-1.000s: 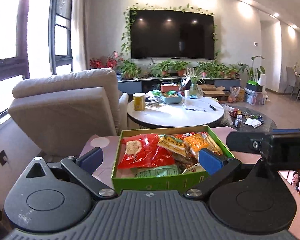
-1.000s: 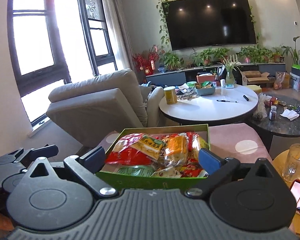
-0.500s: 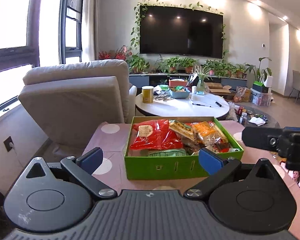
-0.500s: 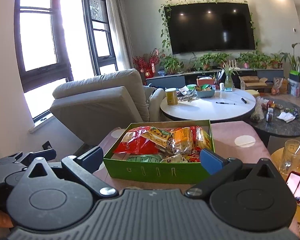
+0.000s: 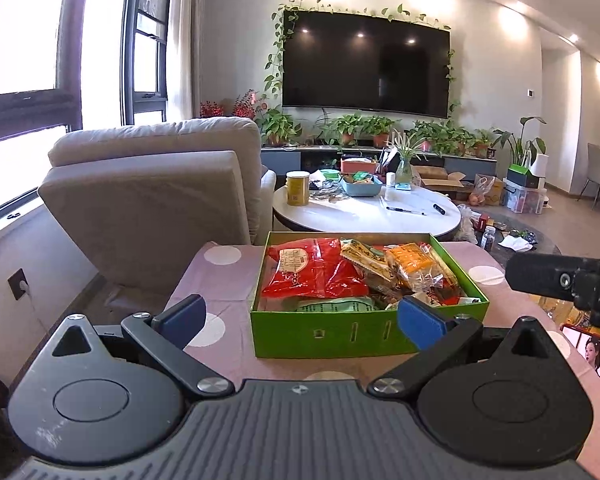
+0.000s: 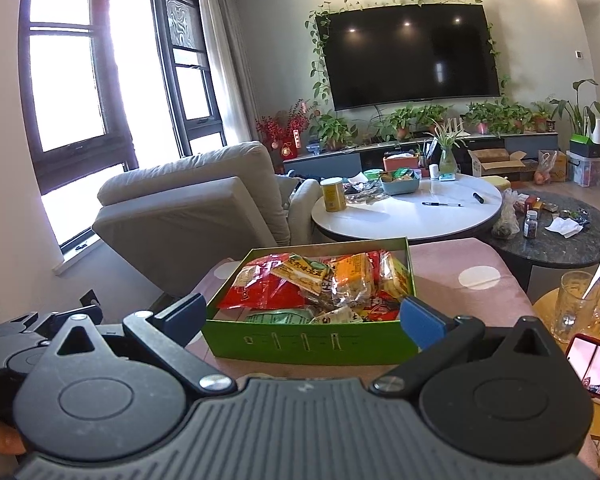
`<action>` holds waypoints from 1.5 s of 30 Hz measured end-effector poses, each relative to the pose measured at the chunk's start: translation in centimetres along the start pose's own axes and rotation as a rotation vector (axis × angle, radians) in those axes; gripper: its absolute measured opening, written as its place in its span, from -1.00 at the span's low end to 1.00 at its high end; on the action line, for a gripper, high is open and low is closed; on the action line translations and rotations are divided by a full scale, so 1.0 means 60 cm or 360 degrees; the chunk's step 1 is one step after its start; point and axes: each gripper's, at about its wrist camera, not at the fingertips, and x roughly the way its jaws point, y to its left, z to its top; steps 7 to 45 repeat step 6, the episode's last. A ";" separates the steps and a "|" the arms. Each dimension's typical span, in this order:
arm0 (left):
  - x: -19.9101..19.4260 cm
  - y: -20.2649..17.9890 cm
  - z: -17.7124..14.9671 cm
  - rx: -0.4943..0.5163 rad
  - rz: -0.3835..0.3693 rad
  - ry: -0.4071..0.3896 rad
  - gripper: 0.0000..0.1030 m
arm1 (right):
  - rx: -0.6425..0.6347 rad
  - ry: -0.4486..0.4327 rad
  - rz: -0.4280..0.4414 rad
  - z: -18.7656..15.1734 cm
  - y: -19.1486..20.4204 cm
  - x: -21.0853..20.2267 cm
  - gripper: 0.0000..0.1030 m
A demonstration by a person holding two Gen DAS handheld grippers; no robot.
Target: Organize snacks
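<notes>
A green cardboard box [image 5: 356, 332] [image 6: 300, 342] stands on a pink tablecloth with white dots. It holds several snack packets: a large red bag [image 5: 312, 270] [image 6: 260, 292], a yellow-green packet [image 5: 366, 256] [image 6: 304, 274], an orange packet [image 5: 414, 258] [image 6: 352, 274] and a pale green packet [image 5: 332, 304] [image 6: 280, 316]. My left gripper [image 5: 300, 316] hangs open just short of the box's near wall, nothing between its fingers. My right gripper [image 6: 302, 314] is open too, on the near side of the box, and empty.
A phone [image 6: 594, 370] playing video and a glass with a spoon [image 6: 578, 306] sit on a small wooden table at right. Beyond the box are a beige recliner [image 5: 160, 184], a white round table [image 5: 364, 212] with a yellow can, and a dark round table [image 6: 560, 232].
Both grippers have pulled back and risen from the box; its near wall and the tablecloth in front now show. Both stay open.
</notes>
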 end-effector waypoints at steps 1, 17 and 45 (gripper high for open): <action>-0.001 0.000 -0.001 -0.0002 0.0003 0.0001 0.99 | -0.0006 0.0001 -0.0004 -0.001 0.000 0.000 0.65; -0.001 0.006 0.001 -0.0019 0.0024 0.0002 0.99 | -0.0053 0.0008 -0.0029 -0.006 0.002 0.002 0.65; -0.001 0.006 0.001 -0.0019 0.0024 0.0002 0.99 | -0.0053 0.0008 -0.0029 -0.006 0.002 0.002 0.65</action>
